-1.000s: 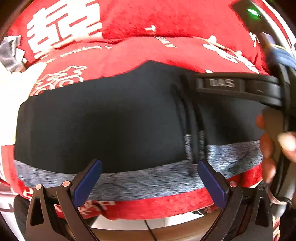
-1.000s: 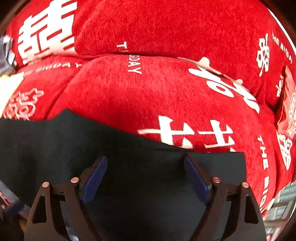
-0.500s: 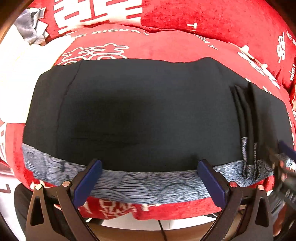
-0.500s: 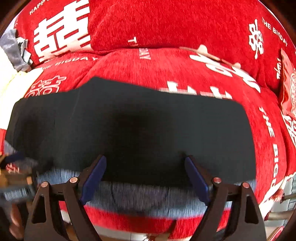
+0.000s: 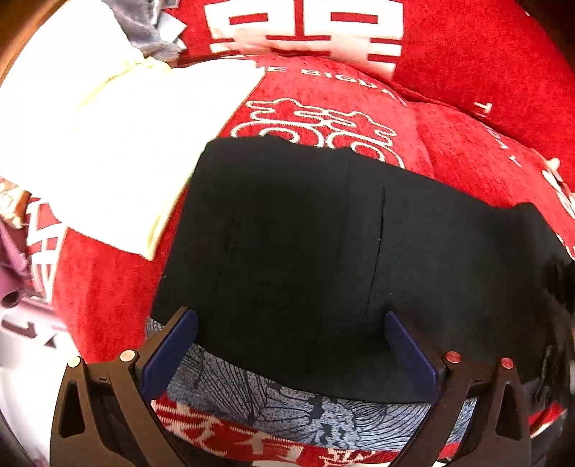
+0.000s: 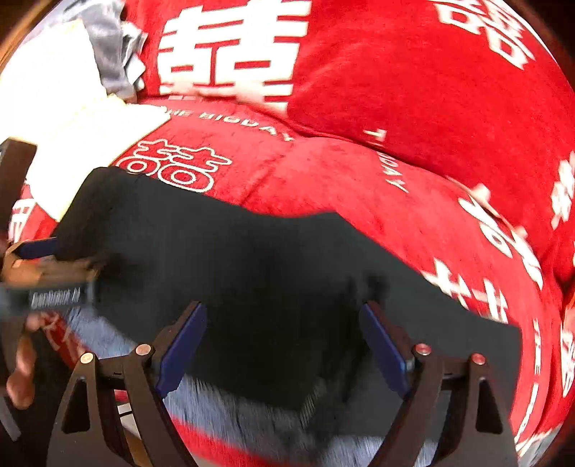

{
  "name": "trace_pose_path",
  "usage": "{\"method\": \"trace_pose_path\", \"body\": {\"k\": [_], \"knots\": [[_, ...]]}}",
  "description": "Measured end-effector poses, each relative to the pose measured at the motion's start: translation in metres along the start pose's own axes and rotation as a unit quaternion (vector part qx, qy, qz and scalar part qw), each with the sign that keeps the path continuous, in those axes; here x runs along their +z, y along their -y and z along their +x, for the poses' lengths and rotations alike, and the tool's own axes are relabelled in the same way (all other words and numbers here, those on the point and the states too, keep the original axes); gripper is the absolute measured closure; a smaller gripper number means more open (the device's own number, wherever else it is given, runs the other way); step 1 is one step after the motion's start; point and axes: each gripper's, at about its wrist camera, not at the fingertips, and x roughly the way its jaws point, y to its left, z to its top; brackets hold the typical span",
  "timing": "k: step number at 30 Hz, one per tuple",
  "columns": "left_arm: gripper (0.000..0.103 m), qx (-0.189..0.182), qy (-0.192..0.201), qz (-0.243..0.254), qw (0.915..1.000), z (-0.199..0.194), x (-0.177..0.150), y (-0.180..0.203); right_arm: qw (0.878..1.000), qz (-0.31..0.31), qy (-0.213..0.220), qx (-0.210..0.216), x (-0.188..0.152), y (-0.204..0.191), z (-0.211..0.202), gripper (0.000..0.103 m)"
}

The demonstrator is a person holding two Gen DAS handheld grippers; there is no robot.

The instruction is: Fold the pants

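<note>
Black pants (image 5: pixel 323 251) lie folded across a red cushion, a grey patterned waistband (image 5: pixel 298 406) running along their near edge. My left gripper (image 5: pixel 287 323) hovers over the pants' left end, jaws wide apart and nothing between the pads. In the right wrist view the same pants (image 6: pixel 251 269) stretch below my right gripper (image 6: pixel 284 319), which is also open and empty over the middle of the cloth. The left gripper (image 6: pixel 39 258) shows at that view's left edge, beside a hand (image 6: pixel 21 370).
The red sofa cushion (image 5: pixel 449 151) with white characters carries the pants, with a red back cushion (image 6: pixel 413 89) behind. A folded white cloth (image 5: pixel 118 136) lies to the left, touching the pants' corner. Grey fabric (image 5: pixel 151 32) sits at the far left. A pink object (image 5: pixel 14 280) is at the left edge.
Both grippers have slid left along the pants; the left one now sits over the left end by the white cloth. Jaws stayed open. The pants lie as before.
</note>
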Motion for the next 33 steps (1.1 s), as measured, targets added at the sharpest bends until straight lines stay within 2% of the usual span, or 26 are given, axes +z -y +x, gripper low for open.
{"method": "trace_pose_path", "body": {"k": [2, 4, 6, 11, 15, 18, 21, 24, 27, 29, 33], "knots": [[0.000, 0.000, 0.001, 0.008, 1.0000, -0.002, -0.003, 0.001, 1.000, 0.019, -0.021, 0.002, 0.009, 0.006, 0.021, 0.014], [0.000, 0.000, 0.001, 0.012, 0.9999, -0.003, -0.007, 0.000, 0.997, 0.044, -0.068, 0.018, 0.007, 0.013, 0.045, 0.014], [0.000, 0.000, 0.001, 0.018, 0.9998, -0.005, -0.011, -0.001, 0.999, 0.029, -0.041, 0.011, -0.004, 0.006, 0.038, 0.013], [0.000, 0.003, -0.012, 0.024, 0.9996, -0.007, -0.026, -0.006, 0.998, -0.019, -0.045, 0.028, -0.056, -0.022, 0.015, 0.005], [0.000, -0.017, -0.032, -0.001, 0.9993, -0.009, -0.036, -0.020, 0.996, -0.053, -0.058, 0.047, -0.071, -0.029, 0.003, 0.004], [0.000, -0.031, -0.038, -0.012, 0.9987, -0.009, -0.038, -0.032, 0.995, -0.082, -0.016, 0.051, -0.049, -0.034, -0.013, 0.004], [0.000, -0.035, -0.039, -0.020, 0.9984, -0.007, -0.036, -0.041, 0.991, -0.106, 0.010, 0.076, -0.004, -0.041, -0.009, 0.004], [0.000, -0.054, -0.045, -0.035, 0.9969, 0.000, -0.036, -0.051, 0.983, -0.129, -0.014, 0.127, 0.049, -0.056, 0.019, 0.004], [0.000, -0.049, -0.037, -0.027, 0.9977, 0.000, -0.037, -0.051, 0.971, -0.173, -0.055, 0.155, 0.082, -0.080, 0.049, 0.004], [0.000, -0.050, -0.035, -0.028, 0.9978, -0.002, -0.039, -0.050, 0.955, -0.224, -0.078, 0.180, 0.099, -0.103, 0.069, 0.004], [0.000, -0.054, -0.037, -0.028, 0.9974, -0.001, -0.038, -0.051, 0.925, -0.285, -0.105, 0.227, 0.100, -0.120, 0.092, 0.001]]}}
